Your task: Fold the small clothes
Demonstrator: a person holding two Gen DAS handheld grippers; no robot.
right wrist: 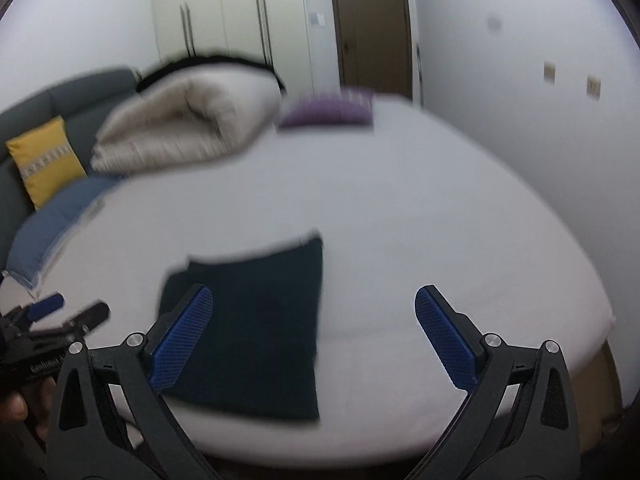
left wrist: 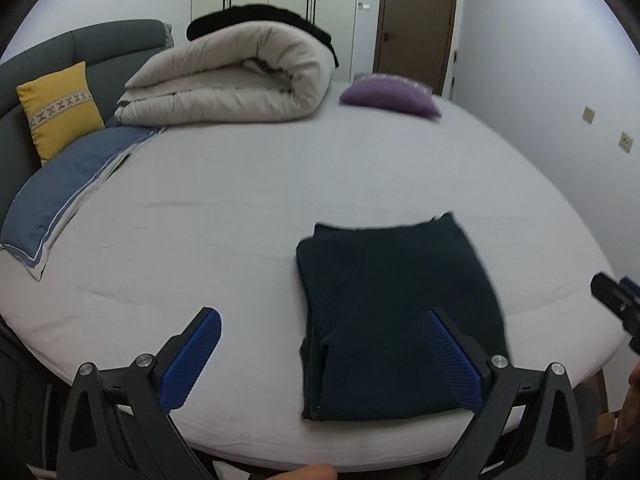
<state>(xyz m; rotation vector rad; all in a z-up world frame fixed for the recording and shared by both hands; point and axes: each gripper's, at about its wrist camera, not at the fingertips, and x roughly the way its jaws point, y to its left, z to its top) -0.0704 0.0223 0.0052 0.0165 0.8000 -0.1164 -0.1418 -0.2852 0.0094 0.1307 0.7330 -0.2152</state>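
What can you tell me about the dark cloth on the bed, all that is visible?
The cloth is very dark, almost black, and looks like soft knit. It is folded into a neat, roughly rectangular stack, with layered edges visible along its left side and near corner. It lies flat on the white bed, close to the near edge. Nothing but the sheet touches it; neither gripper holds it.

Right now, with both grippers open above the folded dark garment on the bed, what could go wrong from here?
1. The folded dark garment lies near the bed's front edge; a careless nudge might push it off.
2. The left gripper is open with one finger over the cloth; lowering it could snag a layer and undo the fold.
3. The right gripper is close beside the left one, and the right wrist view is blurred, so the two could collide.
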